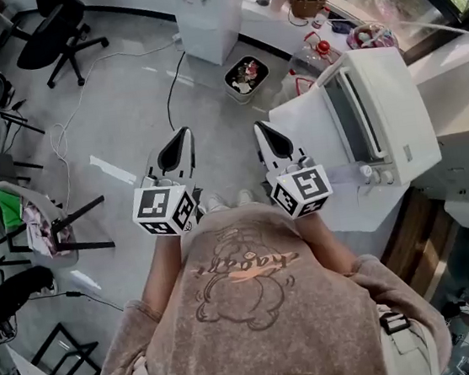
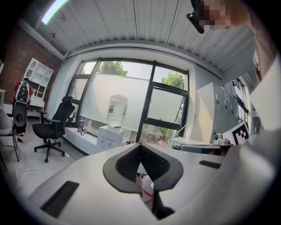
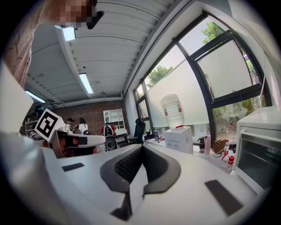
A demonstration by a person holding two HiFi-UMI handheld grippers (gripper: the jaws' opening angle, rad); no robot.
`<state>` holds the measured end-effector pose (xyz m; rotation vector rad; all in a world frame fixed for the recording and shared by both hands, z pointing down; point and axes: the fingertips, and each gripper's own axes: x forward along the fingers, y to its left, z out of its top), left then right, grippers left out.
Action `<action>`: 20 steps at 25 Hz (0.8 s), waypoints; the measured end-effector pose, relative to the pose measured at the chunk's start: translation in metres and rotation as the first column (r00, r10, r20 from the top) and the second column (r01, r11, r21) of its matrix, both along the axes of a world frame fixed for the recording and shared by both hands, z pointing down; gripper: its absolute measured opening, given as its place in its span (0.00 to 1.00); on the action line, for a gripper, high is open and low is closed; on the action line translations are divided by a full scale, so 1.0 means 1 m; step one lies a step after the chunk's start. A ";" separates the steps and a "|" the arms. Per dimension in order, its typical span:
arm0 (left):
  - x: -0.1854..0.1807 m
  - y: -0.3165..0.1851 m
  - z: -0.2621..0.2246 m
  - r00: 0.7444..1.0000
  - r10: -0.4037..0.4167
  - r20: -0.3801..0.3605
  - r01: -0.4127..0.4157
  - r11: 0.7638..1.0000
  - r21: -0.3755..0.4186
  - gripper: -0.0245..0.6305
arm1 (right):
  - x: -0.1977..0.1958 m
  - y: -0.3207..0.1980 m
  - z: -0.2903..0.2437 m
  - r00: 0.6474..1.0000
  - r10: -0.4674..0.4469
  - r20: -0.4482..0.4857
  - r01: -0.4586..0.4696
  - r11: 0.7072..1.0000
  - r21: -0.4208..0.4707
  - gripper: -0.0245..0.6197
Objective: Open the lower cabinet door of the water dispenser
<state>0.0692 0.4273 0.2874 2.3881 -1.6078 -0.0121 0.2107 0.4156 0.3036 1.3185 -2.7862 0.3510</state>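
Across the grey floor (image 1: pixel 123 111) in the head view, the white box-shaped water dispenser (image 1: pixel 209 11) stands well apart from the left gripper (image 1: pixel 185 133) and right gripper (image 1: pixel 258 127), which are level side by side before the person (image 1: pixel 249 308).

Left gripper view: jaws together, holding nothing; the dispenser (image 2: pixel 109 137) is far ahead.

Right gripper view: jaws likewise closed and empty, with the dispenser (image 3: pixel 179 139) distant, right of the tips.

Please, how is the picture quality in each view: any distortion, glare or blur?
Head view: even daylight, sharp, little bending. Left gripper view: strong fisheye with black corners; the window is washed out, the near left claw looks soft. Right gripper view: same fisheye; the ceiling lamp glares, the water dispenser is clear.
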 end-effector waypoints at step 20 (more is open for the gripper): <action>-0.059 -0.018 0.021 0.998 0.059 -0.007 -0.059 0.998 -0.009 0.06 | -0.042 -0.007 0.031 0.996 0.077 -0.044 -0.079 0.996 -0.046 0.05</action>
